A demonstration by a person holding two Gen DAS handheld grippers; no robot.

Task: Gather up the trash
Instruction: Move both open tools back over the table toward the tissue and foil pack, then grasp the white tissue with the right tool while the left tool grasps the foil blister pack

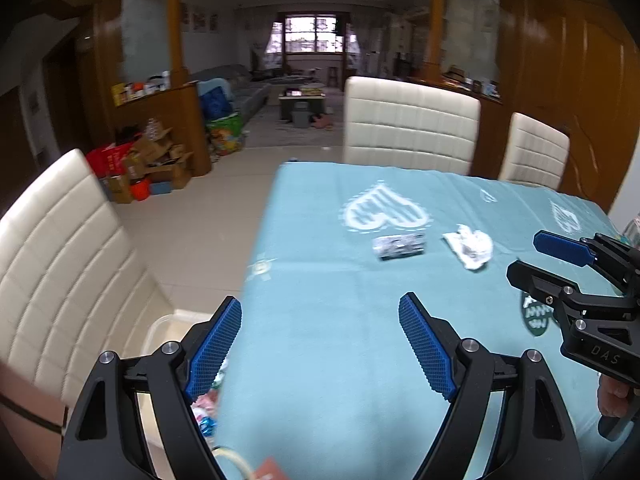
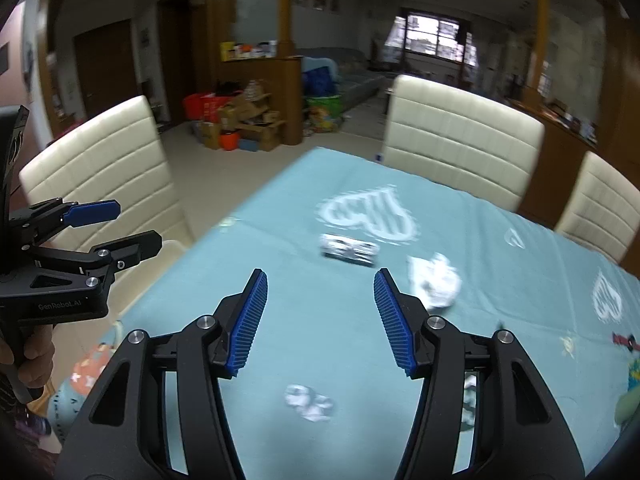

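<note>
On the teal tablecloth (image 1: 320,240) lie a crumpled white paper (image 1: 470,246) (image 2: 436,284) and, to its left, a small silver-and-black wrapper (image 1: 400,246) (image 2: 348,250). A smaller crumpled scrap (image 2: 308,400) lies close under my right gripper. My left gripper (image 1: 320,308) (image 2: 138,224) hangs open over the table's left edge with nothing between its fingers. My right gripper (image 2: 320,280) (image 1: 524,254) is open too and empty, short of the wrapper and the paper. A hand holds each gripper's handle.
A clear plastic bin (image 1: 160,328) with colourful wrappers (image 1: 204,416) inside sits low beside the table's left edge. Cream chairs stand at the left (image 1: 60,260), the far side (image 1: 412,124) and the far right (image 1: 534,152). Boxes (image 1: 152,160) clutter the floor beyond.
</note>
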